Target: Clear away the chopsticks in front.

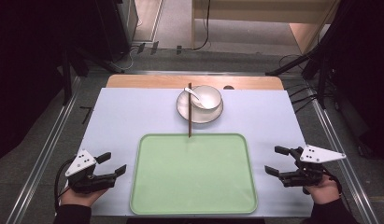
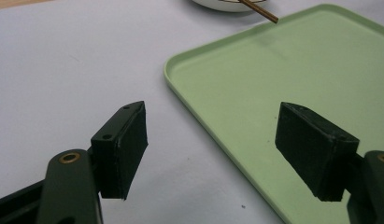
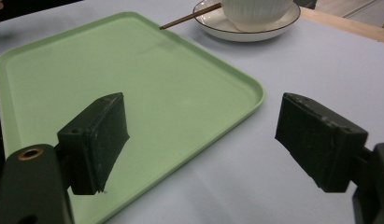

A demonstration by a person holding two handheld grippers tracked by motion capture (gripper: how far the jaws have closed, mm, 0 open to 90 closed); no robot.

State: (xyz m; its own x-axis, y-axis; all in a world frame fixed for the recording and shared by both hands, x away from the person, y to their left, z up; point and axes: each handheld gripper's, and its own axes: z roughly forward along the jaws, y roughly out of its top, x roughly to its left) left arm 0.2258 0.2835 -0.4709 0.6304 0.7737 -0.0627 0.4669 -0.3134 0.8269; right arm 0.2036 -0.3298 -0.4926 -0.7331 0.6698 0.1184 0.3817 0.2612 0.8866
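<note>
A pale green tray (image 1: 147,196) lies empty at the table's near middle. Behind it stands a white bowl (image 1: 207,95) on a white plate (image 1: 184,108), with a white spoon (image 1: 194,93) in the bowl. A brown chopstick (image 1: 189,112) rests across the plate, its tip reaching the tray's far rim. My left gripper (image 1: 111,164) rests open left of the tray, holding nothing. My right gripper (image 1: 275,161) stands open right of the tray, also holding nothing. In the left gripper view the tray's rim (image 2: 180,88) runs between the jaws; the right gripper view shows the tray (image 3: 147,84), plate (image 3: 213,25) and chopstick (image 3: 187,18).
A light blue-grey mat (image 1: 124,116) covers the table, with a wooden edge (image 1: 147,81) showing at the back. Metal rails run along both sides, and dark stands and cables sit on the floor beyond the table.
</note>
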